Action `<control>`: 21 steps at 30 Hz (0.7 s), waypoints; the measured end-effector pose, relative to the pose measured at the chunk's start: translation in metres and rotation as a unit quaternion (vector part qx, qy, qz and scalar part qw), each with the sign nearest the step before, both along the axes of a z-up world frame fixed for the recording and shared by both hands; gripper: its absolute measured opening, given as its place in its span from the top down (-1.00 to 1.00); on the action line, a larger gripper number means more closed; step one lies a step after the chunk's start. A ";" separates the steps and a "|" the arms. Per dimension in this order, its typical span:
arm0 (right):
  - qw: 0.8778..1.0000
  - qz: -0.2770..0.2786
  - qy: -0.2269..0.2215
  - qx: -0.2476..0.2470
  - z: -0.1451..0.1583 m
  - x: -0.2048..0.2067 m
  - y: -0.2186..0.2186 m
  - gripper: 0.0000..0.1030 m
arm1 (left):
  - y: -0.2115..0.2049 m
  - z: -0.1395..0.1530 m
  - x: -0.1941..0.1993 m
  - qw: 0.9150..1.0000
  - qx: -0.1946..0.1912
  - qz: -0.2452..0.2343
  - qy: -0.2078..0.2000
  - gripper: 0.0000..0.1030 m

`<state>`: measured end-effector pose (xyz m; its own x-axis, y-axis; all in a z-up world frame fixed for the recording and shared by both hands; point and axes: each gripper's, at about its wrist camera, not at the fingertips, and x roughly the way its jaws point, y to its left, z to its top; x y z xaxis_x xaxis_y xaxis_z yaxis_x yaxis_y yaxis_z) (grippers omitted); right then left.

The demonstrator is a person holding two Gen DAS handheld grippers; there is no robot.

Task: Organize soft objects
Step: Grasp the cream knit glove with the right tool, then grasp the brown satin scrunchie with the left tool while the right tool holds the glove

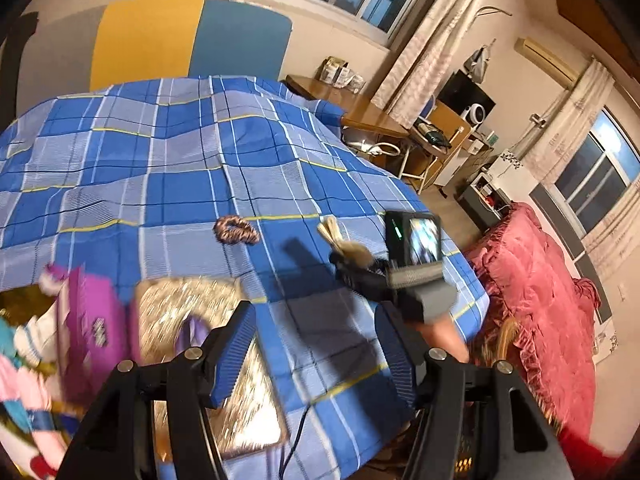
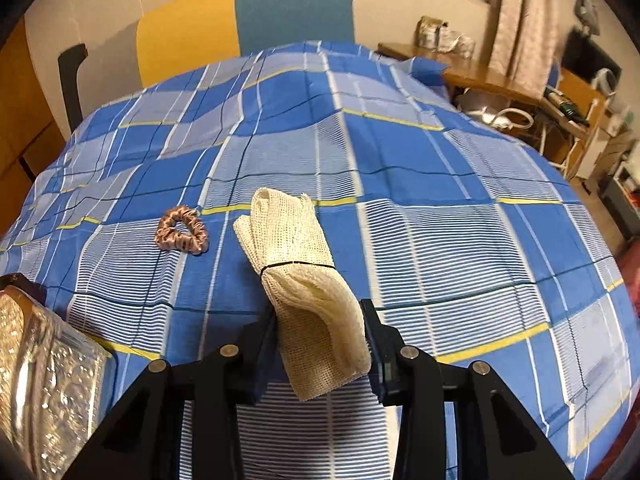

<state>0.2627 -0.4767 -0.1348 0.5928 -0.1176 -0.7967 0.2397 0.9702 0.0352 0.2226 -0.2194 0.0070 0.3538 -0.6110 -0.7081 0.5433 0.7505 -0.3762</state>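
Over the blue plaid bedsheet (image 2: 440, 160): 1 cream mesh cloth bundle (image 2: 304, 276), tied by 1 band, hanging clamped at its lower half in the right gripper (image 2: 320, 344); likely light, limp; left gripper (image 1: 316, 344) gaping wide, carrying nothing; 1 pink scrunchie (image 2: 182, 230) lying nearby

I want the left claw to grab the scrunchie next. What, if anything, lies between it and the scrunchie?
Nothing visible blocks it. The left claw stands open and empty over the checked bedsheet, and only bare sheet lies between it and the brown scrunchie. The gold glittery box sits off to the side.
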 end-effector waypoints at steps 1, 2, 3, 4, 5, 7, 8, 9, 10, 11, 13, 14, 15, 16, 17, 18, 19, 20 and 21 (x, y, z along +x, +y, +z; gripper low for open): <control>1.000 -0.004 -0.003 -0.001 -0.001 -0.003 -0.002 0.25 | -0.009 -0.002 0.008 1.000 0.008 0.000 0.001 -0.30; 1.000 -0.010 -0.002 0.004 -0.002 -0.004 -0.005 0.25 | -0.018 -0.004 0.017 1.000 0.019 0.001 0.005 -0.30; 1.000 -0.015 -0.002 0.009 -0.005 -0.001 -0.008 0.24 | -0.028 -0.008 0.026 0.999 0.032 0.005 0.007 -0.30; 1.000 -0.018 -0.001 0.012 -0.006 -0.002 -0.010 0.24 | -0.037 -0.011 0.035 0.999 0.043 0.005 0.007 -0.31; 1.000 -0.019 0.001 0.012 -0.007 -0.001 -0.012 0.24 | -0.049 -0.016 0.047 0.999 0.052 -0.002 0.013 -0.31; 1.000 -0.019 0.005 0.011 -0.009 0.000 -0.012 0.24 | -0.066 -0.026 0.068 0.997 0.076 0.006 0.019 -0.31; 1.000 -0.020 0.006 0.013 -0.010 0.000 -0.012 0.24 | -0.073 -0.030 0.075 0.996 0.082 0.003 0.025 -0.32; 1.000 -0.019 0.008 0.019 -0.011 0.001 -0.013 0.24 | -0.079 -0.037 0.085 0.995 0.089 0.006 0.037 -0.32; 0.999 -0.018 0.008 0.026 -0.011 0.001 -0.013 0.24 | -0.083 -0.041 0.093 0.994 0.095 0.017 0.042 -0.32; 0.999 -0.017 0.008 0.031 -0.011 0.000 -0.012 0.24 | -0.088 -0.046 0.104 0.994 0.099 0.029 0.044 -0.32; 0.999 -0.013 0.008 0.036 -0.010 -0.001 -0.010 0.24 | -0.097 -0.054 0.121 0.992 0.112 0.037 0.050 -0.32; 0.999 -0.012 0.007 0.037 -0.010 -0.001 -0.009 0.24 | -0.102 -0.060 0.130 0.990 0.126 0.047 0.049 -0.33; 0.999 -0.012 0.006 0.038 -0.009 -0.001 -0.009 0.24 | -0.107 -0.066 0.138 0.988 0.135 0.045 0.052 -0.33; 0.999 -0.009 0.006 0.039 -0.009 -0.001 -0.008 0.24 | -0.110 -0.072 0.144 0.987 0.146 0.044 0.056 -0.33; 0.999 -0.008 0.006 0.041 -0.008 -0.001 -0.007 0.23 | -0.113 -0.077 0.149 0.985 0.153 0.048 0.060 -0.33; 0.999 -0.007 0.005 0.043 -0.007 -0.001 -0.007 0.23 | -0.115 -0.083 0.155 0.985 0.152 0.048 0.068 -0.37; 0.999 -0.006 0.005 0.044 -0.007 -0.001 -0.007 0.23 | -0.117 -0.090 0.161 0.984 0.151 0.048 0.082 -0.39; 0.999 -0.004 0.004 0.045 -0.006 -0.002 -0.006 0.23 | -0.118 -0.095 0.165 0.983 0.155 0.052 0.089 -0.40; 0.999 -0.003 0.004 0.046 -0.006 -0.002 -0.006 0.23 | -0.120 -0.101 0.170 0.981 0.160 0.058 0.093 -0.41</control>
